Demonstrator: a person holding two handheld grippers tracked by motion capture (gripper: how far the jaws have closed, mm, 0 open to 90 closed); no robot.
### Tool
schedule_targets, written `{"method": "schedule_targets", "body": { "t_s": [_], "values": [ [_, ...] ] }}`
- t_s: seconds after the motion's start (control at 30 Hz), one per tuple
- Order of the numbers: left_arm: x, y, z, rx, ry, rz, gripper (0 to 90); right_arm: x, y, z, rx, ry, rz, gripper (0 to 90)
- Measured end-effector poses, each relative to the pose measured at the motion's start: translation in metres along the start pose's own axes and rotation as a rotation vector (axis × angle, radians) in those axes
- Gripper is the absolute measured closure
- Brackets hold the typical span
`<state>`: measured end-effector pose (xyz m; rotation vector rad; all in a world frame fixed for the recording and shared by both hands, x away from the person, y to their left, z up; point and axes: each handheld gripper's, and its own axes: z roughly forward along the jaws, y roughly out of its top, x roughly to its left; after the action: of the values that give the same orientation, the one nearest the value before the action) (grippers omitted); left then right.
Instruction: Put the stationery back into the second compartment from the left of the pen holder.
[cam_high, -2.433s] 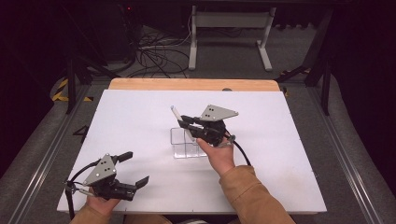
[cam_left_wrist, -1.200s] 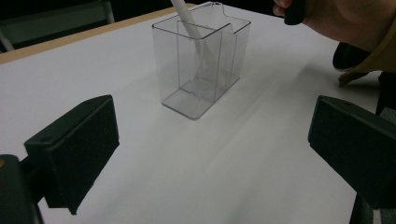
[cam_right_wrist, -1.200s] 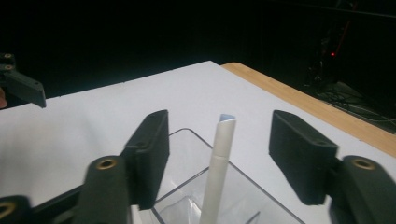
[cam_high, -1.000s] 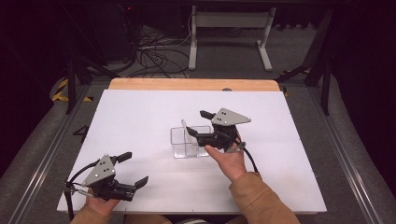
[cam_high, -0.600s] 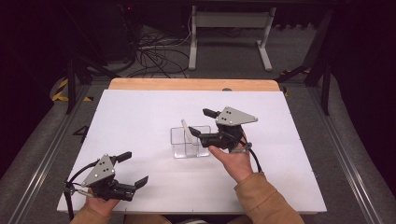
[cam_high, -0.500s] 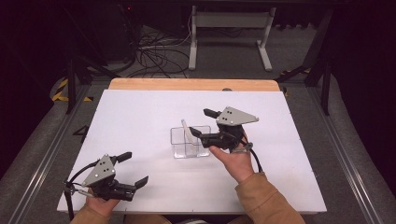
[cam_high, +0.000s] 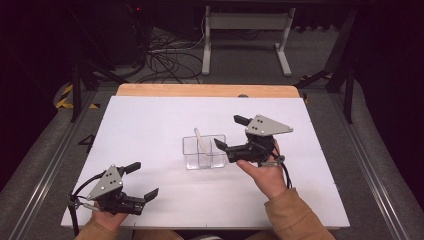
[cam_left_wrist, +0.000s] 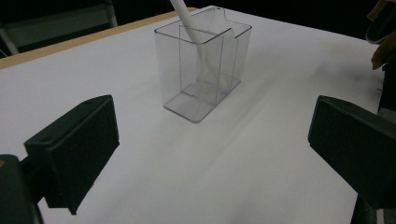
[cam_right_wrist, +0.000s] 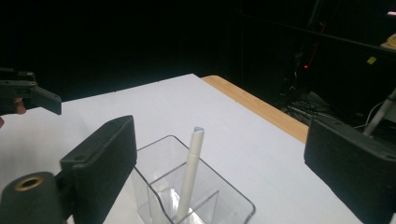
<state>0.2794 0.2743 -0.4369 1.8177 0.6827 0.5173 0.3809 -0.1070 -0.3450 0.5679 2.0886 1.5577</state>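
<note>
A clear plastic container (cam_high: 204, 152) with an inner divider stands mid-table. A white pen (cam_high: 201, 142) leans upright in its left compartment. My right gripper (cam_high: 229, 131) hovers just right of the container, pointing at it. Its jaws have just been opening and stand open, with nothing pressed between the pads. In the right gripper view the pen (cam_right_wrist: 191, 172) rises from the container (cam_right_wrist: 156, 193) ahead of my gripper (cam_right_wrist: 219, 154). My left gripper (cam_high: 143, 180) rests open near the front left edge. It faces the container (cam_left_wrist: 205, 70) and the pen (cam_left_wrist: 194, 32) from a distance.
The white table top (cam_high: 150, 125) ends in a wooden strip (cam_high: 205, 90) at the far edge. Cables and a metal stand base (cam_high: 245, 30) lie on the floor beyond. The other gripper (cam_right_wrist: 28, 95) shows at the far left of the right gripper view.
The right gripper carried the pen over the container, left it standing inside, then opened and drew back to the right and a little upward. The left gripper stayed put.
</note>
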Motion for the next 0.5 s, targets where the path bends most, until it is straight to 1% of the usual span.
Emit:
{"method": "schedule_targets", "body": {
  "t_s": [0.17,0.27,0.33,0.43,0.5],
  "values": [
    [-0.001,0.000,-0.001,-0.004,0.000,-0.004,2.7,-0.004,-0.006,-0.019,-0.001,-0.020,0.008,6.4],
    [0.000,0.001,-0.001,-0.009,0.003,-0.002,2.7,-0.005,-0.014,-0.028,0.012,-0.036,0.003,5.8],
    [-0.001,0.001,-0.001,-0.009,0.004,-0.007,2.8,-0.007,-0.019,-0.034,0.016,-0.039,0.013,5.6],
    [-0.001,0.001,-0.002,-0.013,0.010,-0.002,2.7,-0.010,-0.027,-0.042,0.021,-0.045,0.023,5.6],
    [-0.002,0.001,-0.002,-0.016,0.005,-0.010,2.7,-0.011,-0.033,-0.046,0.023,-0.049,0.029,5.6]
  ]
}}
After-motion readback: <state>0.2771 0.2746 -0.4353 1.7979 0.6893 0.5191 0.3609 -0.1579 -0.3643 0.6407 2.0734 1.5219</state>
